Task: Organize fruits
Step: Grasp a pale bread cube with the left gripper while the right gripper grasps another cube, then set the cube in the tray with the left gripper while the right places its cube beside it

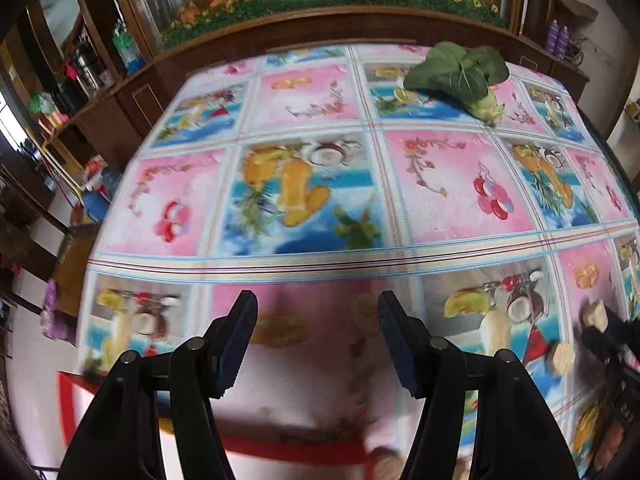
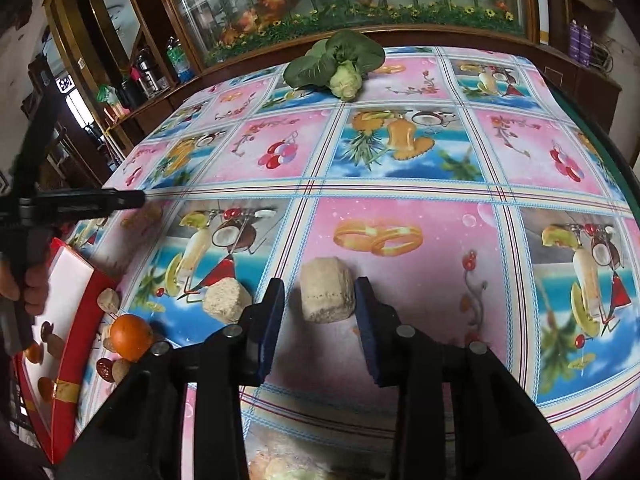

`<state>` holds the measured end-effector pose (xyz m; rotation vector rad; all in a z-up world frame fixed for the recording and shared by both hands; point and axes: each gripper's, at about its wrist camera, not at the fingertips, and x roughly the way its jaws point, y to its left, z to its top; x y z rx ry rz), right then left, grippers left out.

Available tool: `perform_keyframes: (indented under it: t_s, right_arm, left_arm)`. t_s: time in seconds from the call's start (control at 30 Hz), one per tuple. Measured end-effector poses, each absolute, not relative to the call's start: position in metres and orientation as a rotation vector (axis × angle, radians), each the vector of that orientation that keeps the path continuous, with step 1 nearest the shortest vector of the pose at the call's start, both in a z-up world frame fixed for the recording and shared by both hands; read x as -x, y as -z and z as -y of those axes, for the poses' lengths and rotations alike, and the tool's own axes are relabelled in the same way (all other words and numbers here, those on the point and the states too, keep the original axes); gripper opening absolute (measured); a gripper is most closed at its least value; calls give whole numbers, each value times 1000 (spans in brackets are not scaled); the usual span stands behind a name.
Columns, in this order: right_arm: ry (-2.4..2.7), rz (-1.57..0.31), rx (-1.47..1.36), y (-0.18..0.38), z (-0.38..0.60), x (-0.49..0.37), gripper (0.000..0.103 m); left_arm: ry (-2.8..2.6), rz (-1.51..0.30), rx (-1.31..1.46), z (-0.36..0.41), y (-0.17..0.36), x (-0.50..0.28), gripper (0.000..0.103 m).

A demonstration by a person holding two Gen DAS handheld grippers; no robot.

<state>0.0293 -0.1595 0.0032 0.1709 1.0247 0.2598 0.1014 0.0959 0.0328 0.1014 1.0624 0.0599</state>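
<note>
Landmark = red-rimmed tray [image 2: 86,312], at the near-left table edge in the right wrist view. Orange [image 2: 131,337]: round, glossy, bright orange, on the tablecloth [image 2: 400,168] touching or just beside the tray's right rim, with small brown and dark-red fruits [image 2: 105,368] beside it; a few more small orange and brown pieces lie on the tray's white inside. 2 pale beige rough-textured blocks right of the tray: smaller block [image 2: 226,300] near the orange, larger block [image 2: 327,290] further right, between the tips of the right gripper [image 2: 319,304]. Right gripper jaws spread, pads on either side of the larger block with a gap visible on the left side; contact on the right side unclear. Left gripper [image 1: 317,312] jaws spread wide, nothing between them, hovering over the tablecloth just beyond the tray's far edge; view motion-blurred. Leafy green vegetable [image 2: 336,64] with pale stem base lies well away from the tray at the far table edge. A hand [image 2: 24,280] grips the left tool's handle over the tray. Tablecloth pattern: pink and blue squares, printed fruit, rings. No readable text or brands.
</note>
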Motion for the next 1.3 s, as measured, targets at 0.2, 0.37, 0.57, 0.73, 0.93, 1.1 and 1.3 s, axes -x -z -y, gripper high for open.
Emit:
perform_keyframes:
  t_s: [0.2,0.37,0.57,0.73,0.93,1.1,1.3]
  right_arm:
    - [-260,-1030,-180,-4,159,-30,37]
    - [-241,-1032,-160,-4,158,-30,29]
    - [-246,-1031,-163,-4,159,-29,28]
    - [-252,-1028,-170,-7,160,-27,28]
    - [-274,-992,-194,-16,165,-21,28]
    - [-329,-943,-233,-27,163,-13,28]
    - [-449,-873,-184,-41,133,5,28]
  left_arm:
    - [-41,-1128,-55,-87,-14,-109,50]
    - [0,-1135,-15,-84,-14,-110,27]
    - [30,-1129,-43,-74,-14,-105,25]
    - [89,-1133,-32,-66,-16,-86,25]
    - [189,-1106,-39,-57,-25,-36,26]
    - [276,-1054,-61,-50,-38,21,26]
    - [297,-972,-49,-58,-51,77,26]
